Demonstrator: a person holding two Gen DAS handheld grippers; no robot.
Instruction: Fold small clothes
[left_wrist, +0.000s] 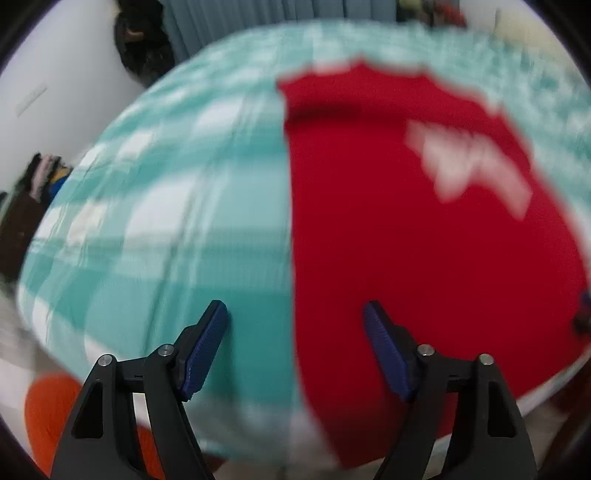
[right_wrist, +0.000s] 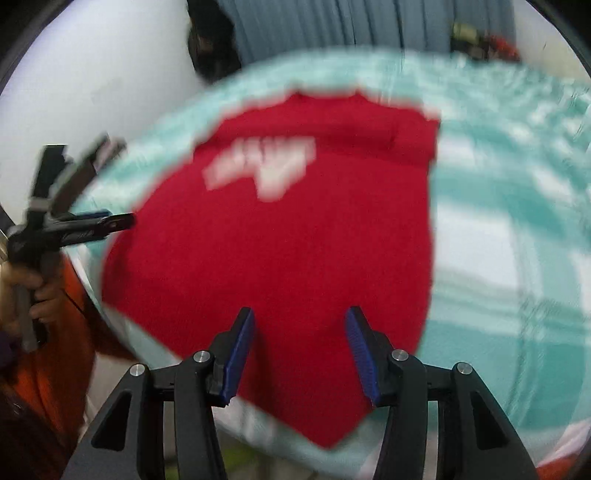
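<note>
A red shirt (left_wrist: 406, 236) with a white logo lies flat on a teal and white checked cloth (left_wrist: 166, 206). Both views are blurred by motion. My left gripper (left_wrist: 295, 314) is open and empty, above the shirt's left edge. My right gripper (right_wrist: 299, 319) is open and empty, above the near part of the red shirt (right_wrist: 295, 240). The left gripper (right_wrist: 107, 219) also shows at the left of the right wrist view, held in a hand beside the shirt's left side.
The checked cloth (right_wrist: 498, 240) covers a surface. A white wall (left_wrist: 55, 92) and grey curtains (right_wrist: 351, 26) stand behind it. A dark object (left_wrist: 144, 40) hangs at the back. Piled clothes (left_wrist: 44, 173) sit at far left. An orange sleeve (right_wrist: 55, 332) is near.
</note>
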